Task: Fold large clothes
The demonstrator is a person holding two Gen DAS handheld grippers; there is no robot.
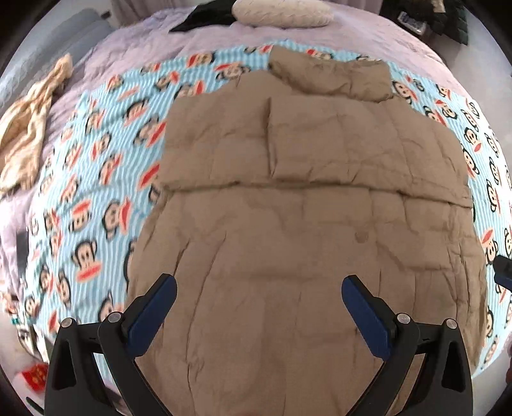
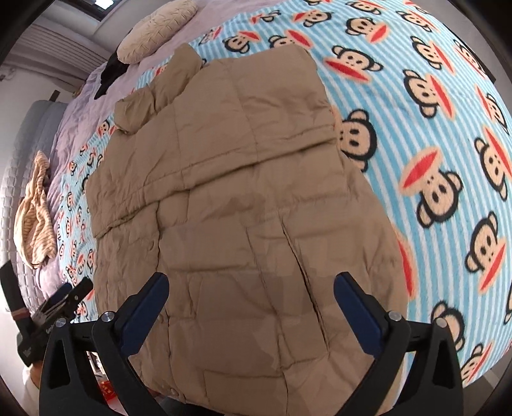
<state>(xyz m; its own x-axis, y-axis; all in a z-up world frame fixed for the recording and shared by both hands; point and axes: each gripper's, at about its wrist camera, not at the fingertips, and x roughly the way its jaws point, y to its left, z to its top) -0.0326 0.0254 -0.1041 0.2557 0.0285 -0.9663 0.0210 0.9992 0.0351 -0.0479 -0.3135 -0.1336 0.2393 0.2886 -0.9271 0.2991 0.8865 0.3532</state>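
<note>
A tan quilted puffer jacket (image 1: 304, 198) lies flat on a monkey-print blanket (image 1: 96, 198), with its sleeves folded in across the body and its collar at the far end. My left gripper (image 1: 259, 288) hovers open above the jacket's near hem, nothing between its blue pads. In the right wrist view the same jacket (image 2: 230, 198) fills the middle. My right gripper (image 2: 251, 284) is open wide over its lower part, holding nothing. The left gripper (image 2: 67, 297) shows at that view's left edge, beside the jacket.
The blanket (image 2: 432, 128) covers a bed with a lilac quilt (image 1: 352, 35). A cream pillow (image 1: 281, 12) and a dark garment (image 1: 204, 19) lie at the far end. A striped beige garment (image 1: 28, 128) is crumpled at the left. A grey padded headboard (image 2: 19, 153) runs along the left side.
</note>
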